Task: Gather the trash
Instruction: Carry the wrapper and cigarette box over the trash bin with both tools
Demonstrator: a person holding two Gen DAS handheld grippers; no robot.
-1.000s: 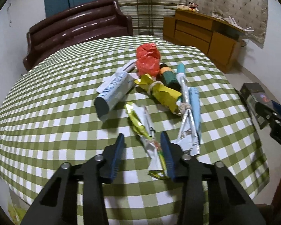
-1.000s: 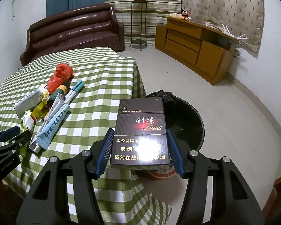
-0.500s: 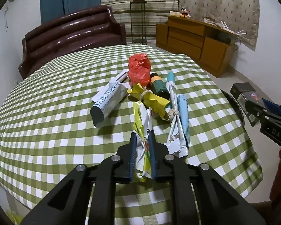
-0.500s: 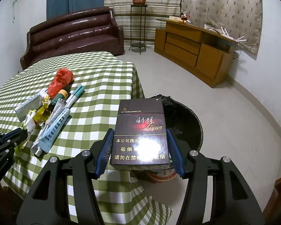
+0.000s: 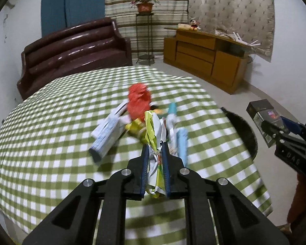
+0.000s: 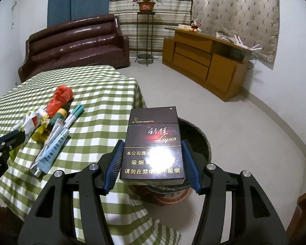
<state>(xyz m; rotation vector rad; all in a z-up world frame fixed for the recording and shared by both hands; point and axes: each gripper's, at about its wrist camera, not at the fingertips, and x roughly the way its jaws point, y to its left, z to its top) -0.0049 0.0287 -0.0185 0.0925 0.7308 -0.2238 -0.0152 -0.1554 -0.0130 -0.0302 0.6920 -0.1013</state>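
Dark, glossy cardboard fills the near view of the right gripper [image 6: 152, 161]: its blue-padded fingers [image 6: 114, 163] are closed on the sides of a flat maroon-black cigarette pack with white lettering [image 6: 153, 143], held upright in the air. Just behind and below the pack sits a round black-lined waste bin [image 6: 202, 140] on the floor beside the table [image 6: 104, 94], so the pack looks placed for dropping; the next move for this hand is probably a short carry forward over the bin's mouth and a release.

On the other side, the left gripper [image 5: 155, 159] has its fingers nearly shut, pinching a crumpled yellow-green and white foil wrapper [image 5: 154, 130] that stands up between the pads, seemingly lifted off the green-and-white checked cloth. It will have to swing right toward the bin, which lies past the table edge.

Farther along the table lies the remaining litter, close together: a pale blue squeezed tube [image 6: 51, 153], a white and teal pen-shaped tube [image 6: 74, 114], a yellow crumpled wrapper [image 6: 40, 133], a small green bottle with an orange cap [image 6: 59, 115], a long white and blue carton [image 5: 108, 138] and a red plastic bag [image 6: 60, 97]. Collection seems at an early stage.
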